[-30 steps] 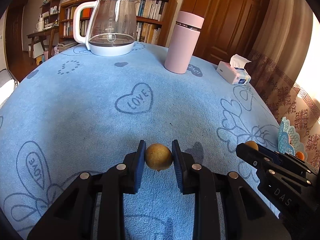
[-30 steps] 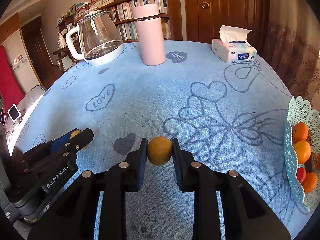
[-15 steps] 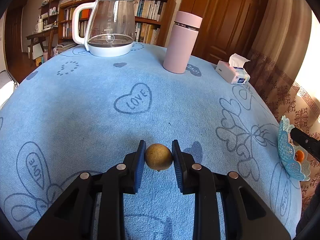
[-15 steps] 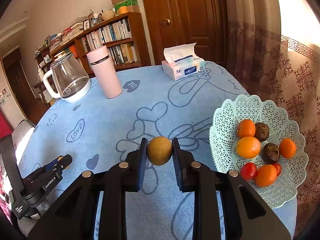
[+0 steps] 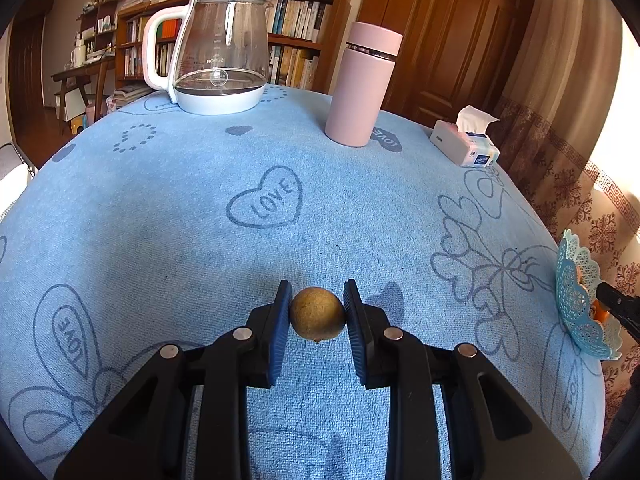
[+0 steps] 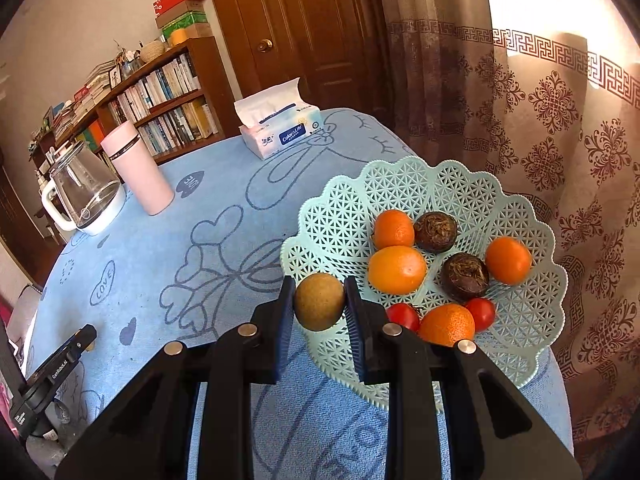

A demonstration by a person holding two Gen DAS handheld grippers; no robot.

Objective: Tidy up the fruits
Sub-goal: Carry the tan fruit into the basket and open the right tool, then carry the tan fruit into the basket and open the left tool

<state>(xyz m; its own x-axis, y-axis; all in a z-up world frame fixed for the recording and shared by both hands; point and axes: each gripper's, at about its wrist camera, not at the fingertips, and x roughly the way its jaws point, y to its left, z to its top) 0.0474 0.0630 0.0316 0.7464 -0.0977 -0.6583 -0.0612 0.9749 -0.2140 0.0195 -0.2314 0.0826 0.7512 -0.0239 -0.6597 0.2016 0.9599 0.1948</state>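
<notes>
My left gripper (image 5: 317, 312) is shut on a small round tan-brown fruit (image 5: 317, 313), held just above the blue tablecloth near the table's front. My right gripper (image 6: 319, 302) is shut on a similar tan fruit (image 6: 319, 301) and holds it over the near left rim of a pale green lattice fruit basket (image 6: 348, 208). The basket holds several oranges (image 6: 397, 269), two dark brown fruits (image 6: 465, 276) and two small red tomatoes (image 6: 403, 316). The basket's edge (image 5: 576, 300) shows at the far right of the left wrist view.
A glass kettle (image 5: 216, 52), a pink thermos (image 5: 362, 88) and a tissue box (image 5: 466, 144) stand along the table's far side. The left gripper's tip (image 6: 60, 364) shows at the lower left of the right wrist view. Curtains hang just beyond the basket.
My right gripper has swung right with its fruit, from mid-table to above the basket's near rim. My left gripper has stayed almost still with its fruit.
</notes>
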